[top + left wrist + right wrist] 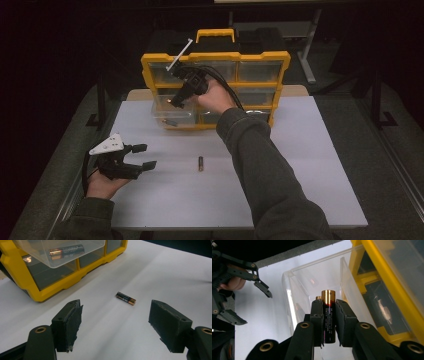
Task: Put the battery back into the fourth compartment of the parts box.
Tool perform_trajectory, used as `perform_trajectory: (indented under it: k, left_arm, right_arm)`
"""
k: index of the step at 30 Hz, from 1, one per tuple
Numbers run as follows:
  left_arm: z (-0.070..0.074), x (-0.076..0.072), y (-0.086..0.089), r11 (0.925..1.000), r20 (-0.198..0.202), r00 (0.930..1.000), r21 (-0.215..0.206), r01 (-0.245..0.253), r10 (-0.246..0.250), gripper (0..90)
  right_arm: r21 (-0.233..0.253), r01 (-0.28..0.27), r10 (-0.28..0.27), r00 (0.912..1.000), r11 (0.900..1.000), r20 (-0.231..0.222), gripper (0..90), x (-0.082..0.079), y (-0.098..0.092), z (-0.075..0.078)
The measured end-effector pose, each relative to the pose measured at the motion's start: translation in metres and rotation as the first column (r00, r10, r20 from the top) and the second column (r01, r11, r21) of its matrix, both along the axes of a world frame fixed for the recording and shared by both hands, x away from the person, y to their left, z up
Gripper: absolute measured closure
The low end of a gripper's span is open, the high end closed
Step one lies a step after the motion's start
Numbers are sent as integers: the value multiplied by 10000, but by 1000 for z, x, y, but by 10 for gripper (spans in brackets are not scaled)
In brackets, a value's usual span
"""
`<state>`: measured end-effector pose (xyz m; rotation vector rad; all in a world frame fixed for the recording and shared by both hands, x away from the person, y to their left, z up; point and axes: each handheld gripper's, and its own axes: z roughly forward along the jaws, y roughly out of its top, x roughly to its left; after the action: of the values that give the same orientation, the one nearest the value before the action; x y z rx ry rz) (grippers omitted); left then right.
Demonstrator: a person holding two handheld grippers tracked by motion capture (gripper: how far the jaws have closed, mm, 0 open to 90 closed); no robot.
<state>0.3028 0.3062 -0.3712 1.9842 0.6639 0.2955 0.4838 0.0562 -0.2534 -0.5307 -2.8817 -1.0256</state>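
My right gripper point(176, 101) point(329, 308) is shut on a black and gold battery point(328, 295), which stands upright between its jaws. It hangs over a clear drawer point(172, 116) point(312, 282) pulled out of the yellow organizer point(215, 57). Another battery point(66, 252) lies inside that drawer point(75, 257). A third battery point(200, 163) point(126, 298) lies on the white table point(300, 165). To its left, low over the table, my left gripper point(149, 156) point(116, 315) is open with nothing between its jaws, which point at that battery.
The yellow organizer point(30, 287) stands upright at the table's back edge, with clear-fronted compartments and a handle point(215, 34) on top. The right forearm crosses the table's middle. The left gripper point(258, 308) appears at far left in the right gripper view.
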Motion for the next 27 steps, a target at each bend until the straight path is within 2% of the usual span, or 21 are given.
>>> perform_trajectory:
  k: [6,13,16,25,27]
  left_arm:
    - [0,0,1,10000,-6,10000,79,8,-8,260]
    - [1,0,1,9999,7,10000,112,6,-6,259]
    - [1,0,1,9999,3,10000,116,-3,3,259]
    - [0,0,0,9999,90,10000,164,15,-16,259]
    - [0,0,-1,10000,29,10000,7,-68,68,259]
  right_arm:
    - [-142,45,-46,10000,9999,-60,737,1,5,-8]
    - [-26,222,-222,9997,9998,-73,712,1,3,-8]
    - [55,308,-307,9994,9995,-170,712,0,-2,-6]
    - [589,475,-475,9989,9971,-22,698,-7,-28,11]
    - [724,542,-548,9985,9959,53,695,-9,-35,15]
